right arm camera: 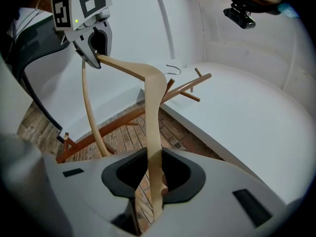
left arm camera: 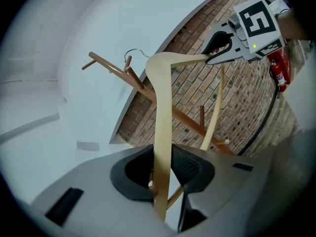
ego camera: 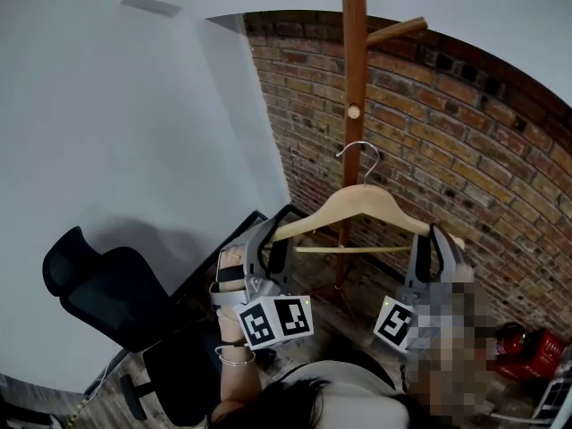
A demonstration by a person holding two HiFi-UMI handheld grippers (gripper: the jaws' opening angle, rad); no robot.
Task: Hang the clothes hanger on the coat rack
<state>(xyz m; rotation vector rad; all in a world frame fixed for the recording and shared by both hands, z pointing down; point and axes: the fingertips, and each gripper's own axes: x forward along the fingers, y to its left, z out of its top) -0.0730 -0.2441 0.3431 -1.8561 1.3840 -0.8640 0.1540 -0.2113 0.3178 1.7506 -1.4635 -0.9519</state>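
Clothes hanger (ego camera: 357,206), pale wood, is held level in the air just in front of the coat rack (ego camera: 354,61). Its metal hook (ego camera: 361,155) stands upright close before the pole, below the upper peg (ego camera: 398,30) and resting on none. The left tool (ego camera: 273,239) is clamped on the hanger's left end and the right tool (ego camera: 429,244) on its right end. A brick wall (ego camera: 474,150) stands behind, with a black office chair (ego camera: 98,293) at lower left.
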